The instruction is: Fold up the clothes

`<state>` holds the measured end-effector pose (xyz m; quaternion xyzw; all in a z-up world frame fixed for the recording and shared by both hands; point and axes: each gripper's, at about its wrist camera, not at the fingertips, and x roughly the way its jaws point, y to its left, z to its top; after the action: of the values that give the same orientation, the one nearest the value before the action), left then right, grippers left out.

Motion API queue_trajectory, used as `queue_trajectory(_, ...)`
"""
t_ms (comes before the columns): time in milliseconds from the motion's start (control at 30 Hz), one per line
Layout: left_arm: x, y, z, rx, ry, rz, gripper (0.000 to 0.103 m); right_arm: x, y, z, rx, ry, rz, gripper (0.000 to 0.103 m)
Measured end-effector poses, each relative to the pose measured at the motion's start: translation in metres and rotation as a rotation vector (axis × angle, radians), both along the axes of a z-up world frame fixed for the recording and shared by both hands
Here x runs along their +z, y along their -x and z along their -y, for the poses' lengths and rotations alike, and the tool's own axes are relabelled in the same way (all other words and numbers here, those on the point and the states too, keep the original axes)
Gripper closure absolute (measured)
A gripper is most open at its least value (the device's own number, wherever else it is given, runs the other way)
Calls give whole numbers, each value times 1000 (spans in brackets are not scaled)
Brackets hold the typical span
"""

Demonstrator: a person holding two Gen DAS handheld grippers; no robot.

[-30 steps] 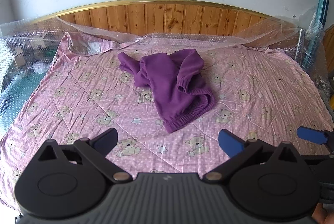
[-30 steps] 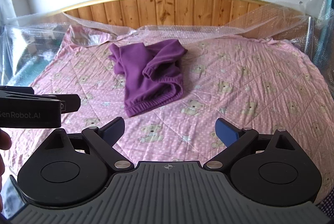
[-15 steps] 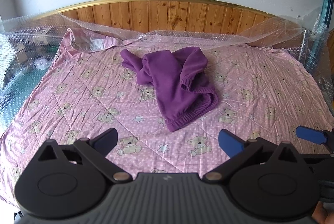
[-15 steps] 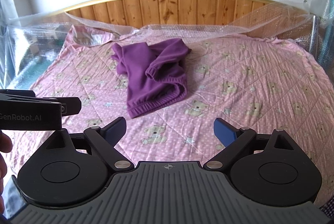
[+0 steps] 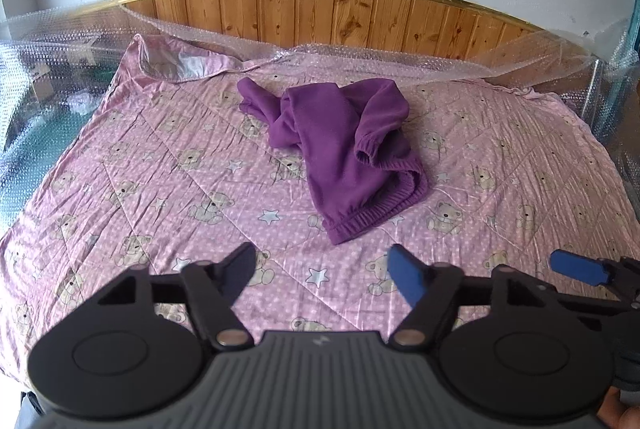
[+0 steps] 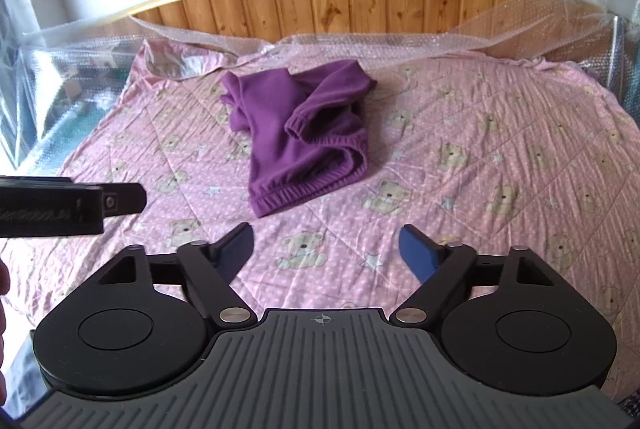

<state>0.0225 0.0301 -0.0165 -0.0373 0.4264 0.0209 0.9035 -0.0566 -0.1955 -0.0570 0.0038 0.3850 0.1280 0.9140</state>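
Note:
A crumpled purple fleece garment (image 5: 340,153) lies on the pink teddy-bear bedspread (image 5: 160,169), its ribbed hem toward me and one cuffed sleeve folded over its top. My left gripper (image 5: 323,269) hovers short of the hem, its jaws closing with only air between the blue pads. In the right wrist view the same garment (image 6: 296,133) sits ahead and slightly left. My right gripper (image 6: 326,247) hangs above the bedspread (image 6: 500,149), jaws also closing on nothing. The other gripper's blue pad (image 5: 576,267) shows at the right of the left wrist view.
A wooden headboard (image 5: 320,17) with a brass rim backs the bed. Bubble wrap (image 5: 440,61) drapes along the head and both sides. A turned-back corner of the bedspread (image 5: 176,63) lies at the far left. The left gripper's black body (image 6: 60,205) juts in at the left of the right wrist view.
Both grippers' jaws have narrowed from wide open. The garment has not moved on the bed; both views have shifted only slightly.

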Motion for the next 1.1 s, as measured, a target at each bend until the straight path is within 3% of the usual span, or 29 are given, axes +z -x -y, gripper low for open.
queue_trajectory(33,-3,-5,-2,-9,-7,-3,65,-3,-3,-2,4,-2,-1,49)
queue_trajectory(67,-7,-10,-3,-18,-13,-6,74,-5,-8,-4,8,-5,-5,73)
queue_trajectory(100,-10,-16,-5,-26,-20,-10,91,-9,-14,-6,10,-9,-14,97)
queue_trajectory(133,-12,-20,-8,-29,-24,-11,101,-13,-20,-9,12,-14,-22,102)
queue_trajectory(333,-27,-53,-40,-39,-13,-12,99,-36,-60,-41,25,-1,-51,103)
queue_trajectory(367,-29,-59,-50,-29,11,-15,89,-41,-69,-46,18,4,-59,98)
queue_trajectory(400,-31,-64,-59,-20,35,-17,65,-46,-79,-52,8,14,-65,87)
queue_trajectory(433,-33,-68,-71,-5,63,-12,31,-51,-90,-57,1,24,-65,76)
queue_trajectory(467,-35,-72,-82,9,91,-8,21,-55,-102,-62,-1,36,-56,43)
queue_trajectory(500,-36,-75,-90,19,103,1,16,-59,-115,-67,-4,47,-47,18)
queue_trajectory(533,-37,-78,-99,18,114,3,16,-63,-128,-73,-10,67,-27,11)
queue_trajectory(633,-45,-89,-121,21,128,-13,14,-80,-174,-96,-12,175,33,5)
queue_trajectory(733,-56,-101,-134,16,142,-24,13,-112,-228,-119,34,302,8,5)
queue_trajectory(767,-59,-105,-137,11,143,-26,13,-124,-243,-125,55,340,-7,9)
queue_trajectory(800,-63,-108,-138,-4,139,-23,13,-136,-259,-131,77,377,-22,21)
queue_trajectory(833,-66,-112,-139,-20,135,-18,13,-146,-272,-134,100,398,-51,40)
queue_trajectory(867,-67,-115,-138,-36,129,-6,13,-143,-278,-130,108,374,-83,78)
queue_trajectory(900,-68,-118,-136,-58,125,12,13,-129,-281,-121,89,322,-89,89)
queue_trajectory(967,-66,-128,-125,-118,114,48,11,-93,-282,-101,49,203,-90,93)
queue_trajectory(1100,-41,-148,-81,-297,126,151,9,34,-249,-61,19,-139,9,94)
